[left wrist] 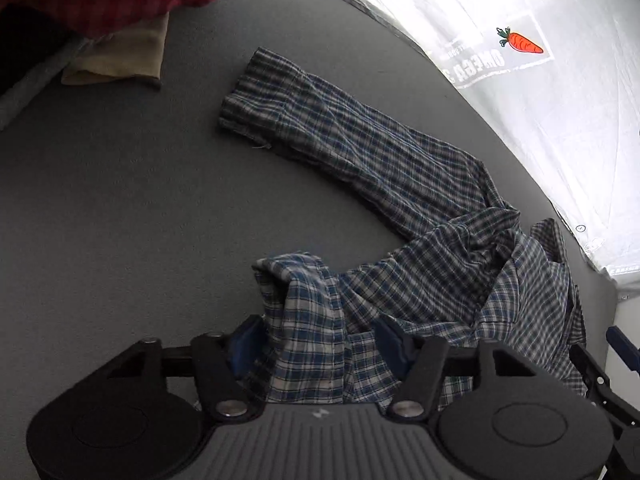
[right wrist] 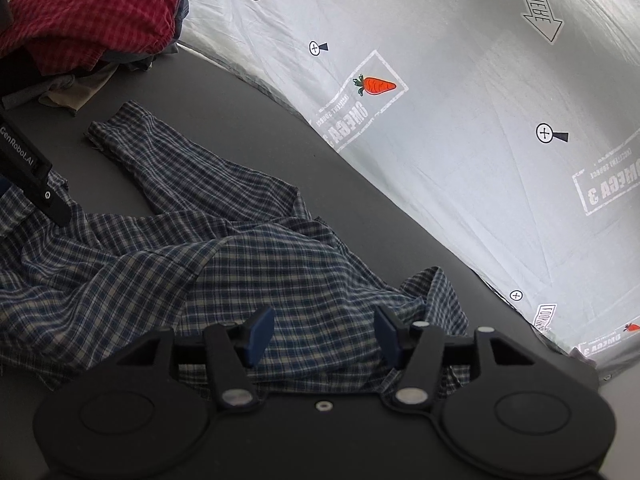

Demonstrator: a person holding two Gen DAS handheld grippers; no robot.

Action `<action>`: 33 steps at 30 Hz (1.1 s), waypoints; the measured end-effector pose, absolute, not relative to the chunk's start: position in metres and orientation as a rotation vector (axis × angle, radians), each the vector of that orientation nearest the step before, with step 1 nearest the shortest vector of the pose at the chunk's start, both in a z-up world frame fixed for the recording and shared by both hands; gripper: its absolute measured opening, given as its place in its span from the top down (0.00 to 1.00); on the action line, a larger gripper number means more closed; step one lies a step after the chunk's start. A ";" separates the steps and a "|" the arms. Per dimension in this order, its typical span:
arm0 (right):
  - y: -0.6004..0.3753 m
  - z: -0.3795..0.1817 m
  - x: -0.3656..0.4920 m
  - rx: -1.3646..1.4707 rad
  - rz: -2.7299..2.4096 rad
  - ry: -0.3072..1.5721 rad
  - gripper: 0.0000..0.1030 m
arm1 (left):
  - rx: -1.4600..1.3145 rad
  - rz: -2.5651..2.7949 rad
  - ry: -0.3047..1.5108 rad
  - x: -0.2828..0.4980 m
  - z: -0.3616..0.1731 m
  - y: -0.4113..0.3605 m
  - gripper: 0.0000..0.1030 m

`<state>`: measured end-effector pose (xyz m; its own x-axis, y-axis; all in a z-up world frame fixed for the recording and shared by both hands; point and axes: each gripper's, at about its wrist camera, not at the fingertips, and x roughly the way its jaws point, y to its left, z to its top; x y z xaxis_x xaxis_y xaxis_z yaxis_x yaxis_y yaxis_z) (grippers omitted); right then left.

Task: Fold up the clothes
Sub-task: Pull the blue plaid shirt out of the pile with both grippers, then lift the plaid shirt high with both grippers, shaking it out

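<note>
Plaid shirt [left wrist: 400,216] crumpled | left fingers [left wrist: 244,344] perhaps pinching it | right fingers [right wrist: 260,332] spread | red pile [right wrist: 80,12] beyond

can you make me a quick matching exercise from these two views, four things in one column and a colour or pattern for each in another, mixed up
Things:
1. long-sleeved shirt spread on the table
2. bundled garment at the far left
3. folded cloth lying beneath that bundle
4. table surface

Colour or pattern:
A. plain dark grey
B. red check
C. blue and white plaid
D. tan

Pairs: 1-C, 2-B, 3-D, 4-A
</note>
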<state>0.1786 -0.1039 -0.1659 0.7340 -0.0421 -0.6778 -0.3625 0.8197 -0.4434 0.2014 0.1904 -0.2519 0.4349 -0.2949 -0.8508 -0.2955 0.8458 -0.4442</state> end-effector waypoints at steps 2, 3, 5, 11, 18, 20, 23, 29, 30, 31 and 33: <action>-0.106 -0.165 0.181 -0.565 0.203 0.734 0.45 | -0.610 0.031 1.098 0.200 -0.242 0.195 0.79; -0.106 -0.165 0.183 -0.540 0.222 0.737 0.45 | -0.633 0.031 1.066 0.199 -0.234 0.199 0.85; -0.105 -0.163 0.188 -0.492 0.264 0.742 0.46 | -0.662 0.013 0.997 0.196 -0.218 0.204 0.87; -0.062 -0.162 0.209 -0.471 0.466 0.669 0.47 | -0.554 -0.117 0.829 0.194 -0.163 0.195 0.89; 0.000 -0.163 0.243 -0.516 0.765 0.610 0.47 | -0.368 -0.241 0.730 0.200 -0.132 0.174 0.89; 0.006 -0.164 0.258 -0.498 0.874 0.649 0.47 | -0.344 -0.242 0.731 0.202 -0.129 0.173 0.89; 0.010 -0.170 0.280 -0.451 0.997 0.730 0.47 | -0.321 -0.248 0.733 0.206 -0.130 0.174 0.89; -0.009 -0.166 0.301 -0.284 1.093 0.796 0.48 | -0.347 -0.227 0.740 0.210 -0.134 0.187 0.89; -0.014 -0.164 0.303 -0.249 1.098 0.801 0.48 | -0.354 -0.226 0.742 0.211 -0.134 0.188 0.89; -0.019 -0.162 0.304 -0.214 1.105 0.807 0.48 | -0.360 -0.226 0.745 0.212 -0.135 0.189 0.89; -0.025 -0.162 0.303 -0.171 1.130 0.826 0.48 | -0.359 -0.236 0.749 0.215 -0.136 0.188 0.89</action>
<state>0.3032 -0.0246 -0.1625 0.1723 0.7317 -0.6595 -0.8509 0.4479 0.2746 0.2149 0.1882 -0.1359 0.7103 -0.3340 -0.6196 0.0817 0.9134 -0.3987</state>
